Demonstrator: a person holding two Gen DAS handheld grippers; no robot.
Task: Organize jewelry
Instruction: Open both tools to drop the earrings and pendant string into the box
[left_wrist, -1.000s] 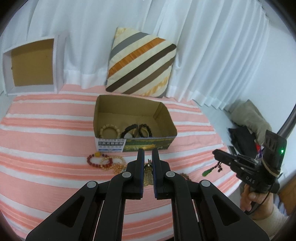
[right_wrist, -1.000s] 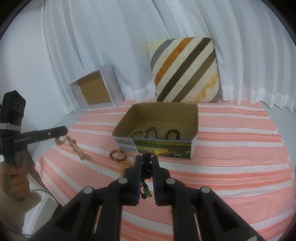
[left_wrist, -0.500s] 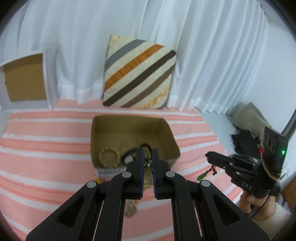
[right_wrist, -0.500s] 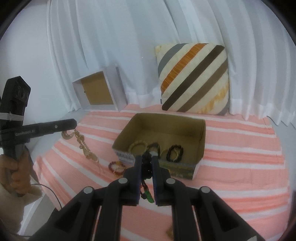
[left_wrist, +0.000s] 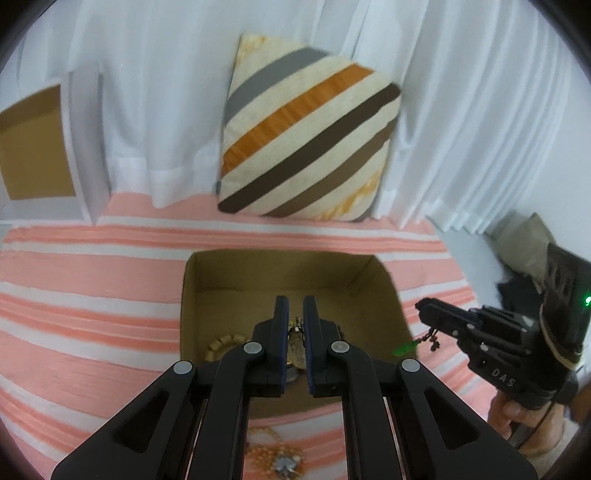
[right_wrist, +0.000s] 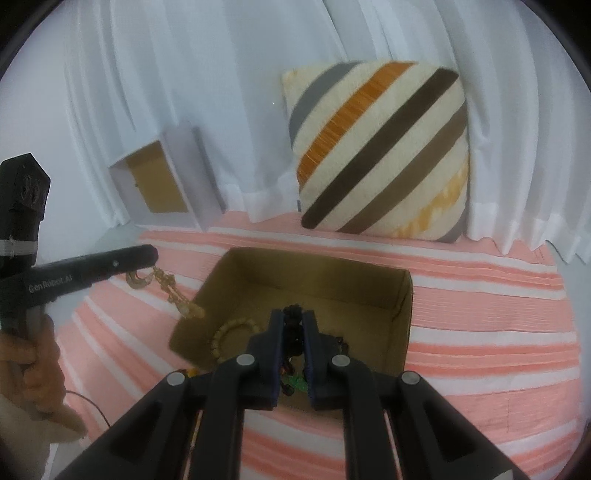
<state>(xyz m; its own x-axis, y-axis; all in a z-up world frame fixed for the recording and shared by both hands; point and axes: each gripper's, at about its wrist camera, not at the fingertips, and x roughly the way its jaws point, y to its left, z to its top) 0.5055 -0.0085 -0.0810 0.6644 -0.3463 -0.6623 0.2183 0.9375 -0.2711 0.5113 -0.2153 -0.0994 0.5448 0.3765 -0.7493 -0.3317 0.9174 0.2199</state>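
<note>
An open cardboard box (left_wrist: 384, 288) (right_wrist: 404, 299) sits on the striped bed. Inside lie a tan bead bracelet (left_wrist: 221, 341) (right_wrist: 229, 332) and dark bead bracelets (right_wrist: 338, 341). My left gripper (left_wrist: 295, 306) is shut on a gold chain necklace (left_wrist: 296, 347) and holds it over the box; from the right wrist view the chain (right_wrist: 170, 288) dangles at the box's left rim. My right gripper (right_wrist: 293, 317) is shut on a dark bead string with a green pendant (right_wrist: 295, 384), above the box's front; in the left wrist view the pendant (left_wrist: 404, 347) hangs at the box's right side.
A striped cushion (left_wrist: 306, 140) leans on the white curtain behind the box. A white-framed box (left_wrist: 37, 144) stands at the back left. Pale bead jewelry (left_wrist: 273, 458) lies on the bed in front of the box. Dark clothes (left_wrist: 517, 291) lie off the bed's right edge.
Both grippers moved forward and up over the box, each carrying its jewelry. The red and gold beads on the bed have passed below the left view.
</note>
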